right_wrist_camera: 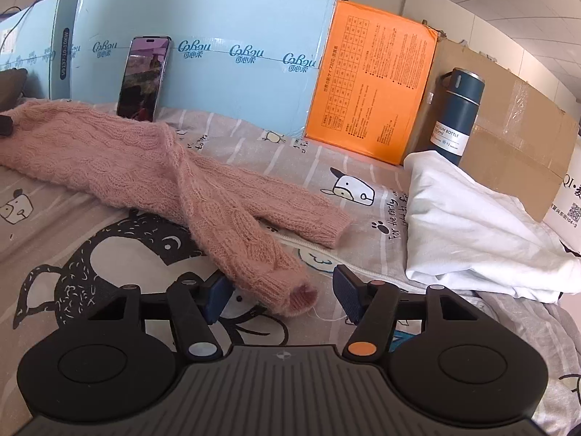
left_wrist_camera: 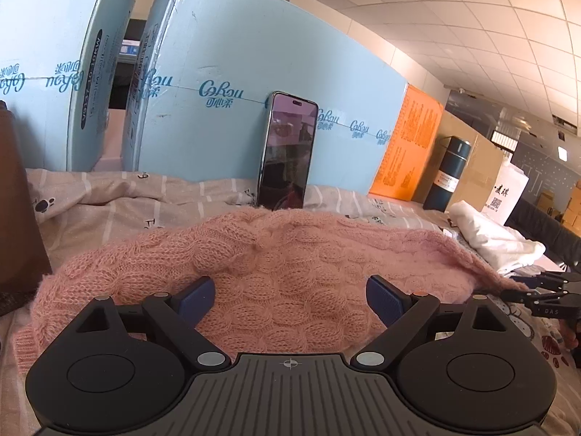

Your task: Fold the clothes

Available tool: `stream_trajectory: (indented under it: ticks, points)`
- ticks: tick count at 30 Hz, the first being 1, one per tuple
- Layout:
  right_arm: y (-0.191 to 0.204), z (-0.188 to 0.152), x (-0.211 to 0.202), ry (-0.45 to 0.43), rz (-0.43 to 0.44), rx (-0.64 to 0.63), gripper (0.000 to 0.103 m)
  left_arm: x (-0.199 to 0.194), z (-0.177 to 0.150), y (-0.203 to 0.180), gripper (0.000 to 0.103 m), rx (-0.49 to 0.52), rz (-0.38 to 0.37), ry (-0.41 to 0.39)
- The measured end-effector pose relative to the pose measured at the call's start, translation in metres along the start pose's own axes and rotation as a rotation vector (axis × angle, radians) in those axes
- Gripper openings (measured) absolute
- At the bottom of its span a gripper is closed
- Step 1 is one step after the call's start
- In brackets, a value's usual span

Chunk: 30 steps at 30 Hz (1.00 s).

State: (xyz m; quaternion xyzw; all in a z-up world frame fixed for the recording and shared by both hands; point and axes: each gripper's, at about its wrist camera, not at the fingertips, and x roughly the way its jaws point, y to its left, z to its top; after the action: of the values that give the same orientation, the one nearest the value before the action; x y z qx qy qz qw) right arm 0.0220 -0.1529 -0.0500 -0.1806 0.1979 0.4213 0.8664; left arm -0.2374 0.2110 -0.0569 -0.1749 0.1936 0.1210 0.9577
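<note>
Pink sweater (right_wrist_camera: 120, 160) lies bunched on the printed bedsheet (right_wrist_camera: 254, 145), sleeves crossed. Both released: left hand-held gripper (left_wrist_camera: 289, 299) spread over the body, right hand-held gripper (right_wrist_camera: 283, 290) straddling a cuff (right_wrist_camera: 297, 296) — likely grasp stage; next, pinch the cuff.

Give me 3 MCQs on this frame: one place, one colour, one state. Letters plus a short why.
1. Where does the phone stand?
A. flat on the bedsheet
B. upright against the light-blue box
C. on the white garment

2. What colour is the knit sweater?
A. pink
B. grey
C. green

3. How is the right gripper set?
A. shut on a sleeve cuff
B. shut on nothing
C. open, fingers either side of a sleeve cuff

Key: 1 B, it leans on the light-blue box. 2 A, pink cable knit in both views. 3 C, the blue fingers stand apart with the sleeve cuff between them.
</note>
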Motion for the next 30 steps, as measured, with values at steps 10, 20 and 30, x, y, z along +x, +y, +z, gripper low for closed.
stream_trajectory:
  ticks: [10,20,30]
  points:
    - [-0.049,0.04,0.034,-0.09,0.102,0.334,0.009,0.0,-0.001,0.001,0.092,-0.005,0.003,0.004]
    - [-0.051,0.081,0.051,-0.089,-0.022,0.49,0.008,0.002,-0.001,0.002,0.092,0.003,0.032,0.004]
    - [-0.062,0.071,0.079,0.147,-0.188,0.523,0.01,0.003,-0.002,0.002,0.092,0.011,0.046,0.006]
